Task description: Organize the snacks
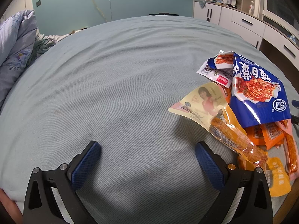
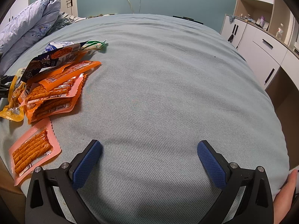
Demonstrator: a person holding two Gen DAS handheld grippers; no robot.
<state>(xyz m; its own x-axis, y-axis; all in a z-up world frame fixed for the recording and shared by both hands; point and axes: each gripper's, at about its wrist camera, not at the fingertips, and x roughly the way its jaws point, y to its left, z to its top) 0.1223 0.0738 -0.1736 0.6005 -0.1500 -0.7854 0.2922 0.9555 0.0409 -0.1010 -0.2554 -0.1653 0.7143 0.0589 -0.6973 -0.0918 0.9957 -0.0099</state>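
A heap of snack packets lies on the blue-grey bed. In the left wrist view a blue bag [image 1: 257,91] tops it, with a yellow packet [image 1: 214,112] and orange packets [image 1: 269,136] below, right of my open, empty left gripper [image 1: 147,149]. In the right wrist view the heap is at the left: the blue bag [image 2: 46,59], orange stick packets [image 2: 56,91], a yellow packet [image 2: 13,108] and a separate pink packet [image 2: 33,149] nearest. My right gripper [image 2: 149,149] is open and empty over bare sheet, right of the pink packet.
A bunched quilt [image 2: 28,31] lies at the bed's far left. White cabinets and drawers [image 2: 261,46] stand along the right wall. The bed's right edge [image 2: 280,130] drops off near the cabinets. A green-white wrapper [image 2: 95,44] lies behind the heap.
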